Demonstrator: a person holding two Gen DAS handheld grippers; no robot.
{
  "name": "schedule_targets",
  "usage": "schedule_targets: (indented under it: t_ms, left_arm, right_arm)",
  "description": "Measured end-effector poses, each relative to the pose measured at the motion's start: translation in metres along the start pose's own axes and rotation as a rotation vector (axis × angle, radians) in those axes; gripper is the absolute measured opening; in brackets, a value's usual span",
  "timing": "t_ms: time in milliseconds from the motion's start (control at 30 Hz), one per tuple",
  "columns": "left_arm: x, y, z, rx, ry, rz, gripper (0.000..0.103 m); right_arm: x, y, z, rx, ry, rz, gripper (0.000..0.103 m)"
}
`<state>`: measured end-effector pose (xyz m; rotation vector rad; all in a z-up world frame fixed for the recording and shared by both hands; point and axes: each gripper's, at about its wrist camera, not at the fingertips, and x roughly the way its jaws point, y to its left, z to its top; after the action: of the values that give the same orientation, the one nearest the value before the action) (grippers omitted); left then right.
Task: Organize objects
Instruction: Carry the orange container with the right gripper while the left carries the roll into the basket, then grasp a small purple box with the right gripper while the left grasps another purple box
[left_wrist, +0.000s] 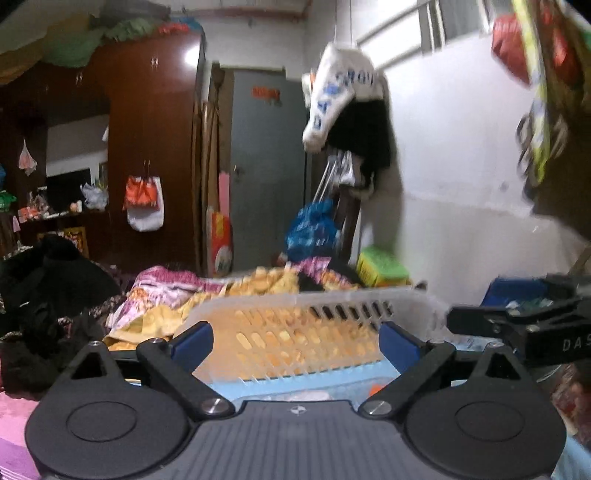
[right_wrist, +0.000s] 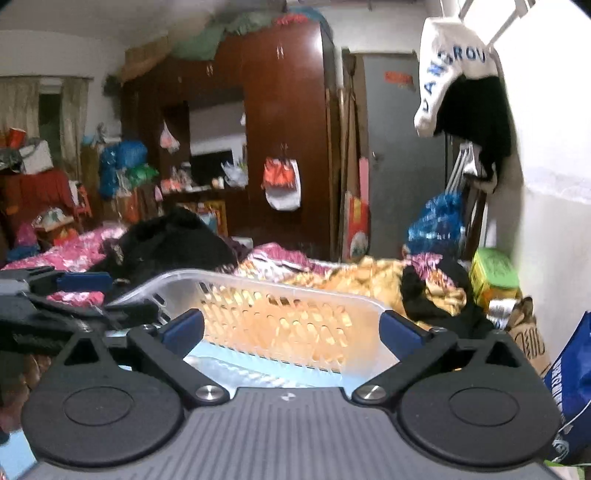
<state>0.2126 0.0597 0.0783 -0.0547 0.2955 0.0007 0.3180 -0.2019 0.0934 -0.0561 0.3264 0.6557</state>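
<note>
A translucent white plastic basket (left_wrist: 314, 314) with slotted walls sits on a light blue surface just in front of both grippers; it also shows in the right wrist view (right_wrist: 280, 317). My left gripper (left_wrist: 295, 338) is open and empty, its blue-padded fingers spread wide at the basket's near side. My right gripper (right_wrist: 293, 328) is open and empty, spread the same way. The right gripper's body appears at the right of the left wrist view (left_wrist: 517, 325); the left gripper appears at the left of the right wrist view (right_wrist: 66, 288).
A bed with yellow and pink floral bedding (right_wrist: 369, 273) and black clothes (right_wrist: 170, 243) lies beyond the basket. A brown wardrobe (right_wrist: 280, 122), a grey door (right_wrist: 399, 155), a green box (right_wrist: 493, 275) and a blue bag (right_wrist: 570, 398) stand around. Clothes hang on the right wall.
</note>
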Motion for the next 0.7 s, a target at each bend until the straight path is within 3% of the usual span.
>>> schedule_targets:
  t_ms: [67,233,333,400,500,600,700]
  left_arm:
    - [-0.028,0.005,-0.011,0.001,-0.038,-0.012,0.098]
    - [-0.087,0.027,-0.072,-0.051,-0.116,-0.001,0.098]
    - [-0.093,0.037,-0.105,-0.090,-0.089,-0.044,0.098]
    - [-0.081,0.036,-0.114,-0.052,-0.034,-0.044,0.098]
    - [-0.066,0.035,-0.118,-0.034,0.012,-0.038,0.096]
    - [-0.062,0.031,-0.122,-0.013,0.039,-0.063,0.095]
    - [-0.063,0.026,-0.130,0.020,0.051,-0.058,0.093]
  right_arm:
    - [-0.024,-0.001,-0.011,0.015,-0.014,0.039,0.103]
    - [-0.087,-0.020,-0.086,0.114,-0.055,0.126,0.103]
    - [-0.107,-0.031,-0.131,0.184,-0.062,0.085,0.103]
    - [-0.114,-0.035,-0.150,0.191,-0.079,0.060,0.103]
    - [-0.109,-0.035,-0.154,0.129,-0.030,0.006,0.103]
    - [-0.109,-0.036,-0.157,0.141,-0.022,0.020,0.103]
    - [-0.104,-0.032,-0.158,0.114,0.005,0.023,0.094]
